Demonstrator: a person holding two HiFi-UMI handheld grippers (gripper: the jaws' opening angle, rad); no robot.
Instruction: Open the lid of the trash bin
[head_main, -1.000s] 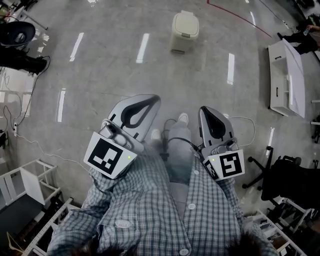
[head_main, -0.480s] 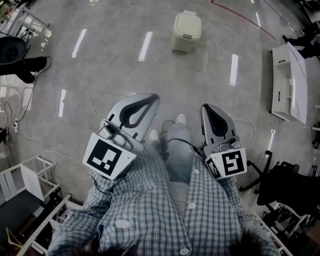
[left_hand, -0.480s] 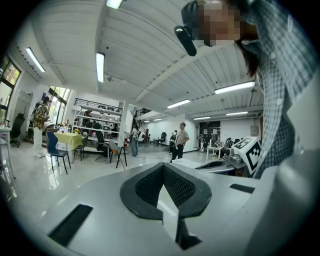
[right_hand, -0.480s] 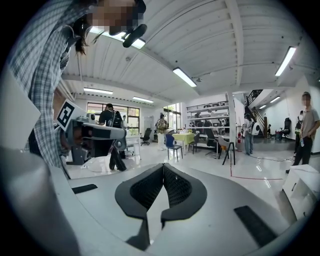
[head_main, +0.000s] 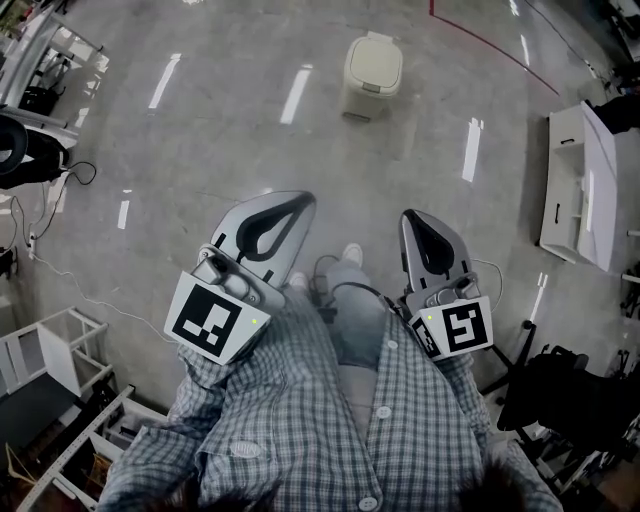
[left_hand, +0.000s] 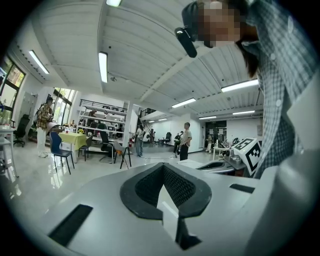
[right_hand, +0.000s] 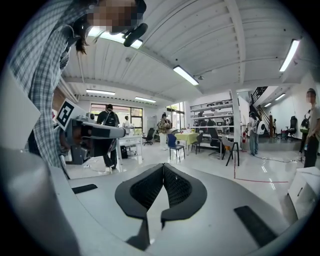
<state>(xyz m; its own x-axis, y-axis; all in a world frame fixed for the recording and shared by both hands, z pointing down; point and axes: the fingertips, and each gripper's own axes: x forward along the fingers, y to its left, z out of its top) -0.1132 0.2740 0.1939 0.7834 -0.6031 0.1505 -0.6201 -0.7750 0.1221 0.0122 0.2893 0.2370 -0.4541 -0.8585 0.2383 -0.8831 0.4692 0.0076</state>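
Observation:
A small cream trash bin (head_main: 372, 70) stands on the grey floor far ahead in the head view, with its lid down. Both grippers are held close to the person's body, well short of the bin. My left gripper (head_main: 304, 198) is shut with nothing between its jaws, and its tips meet in the left gripper view (left_hand: 163, 165). My right gripper (head_main: 412, 216) is shut and empty as well, its jaws touching at the tip (right_hand: 163, 165). Neither gripper view shows the bin; both look level across the room.
A white cabinet (head_main: 583, 185) stands at the right, a black office chair (head_main: 560, 390) at the lower right, a white shelf frame (head_main: 45, 360) at the lower left. A cable (head_main: 70, 285) runs over the floor at left. People (left_hand: 185, 141) and chairs (right_hand: 174, 145) stand farther off.
The floor and furniture have slid down and outward in the head view, and the person's feet have shifted, as in walking toward the bin. Both grippers stay shut in the same pose.

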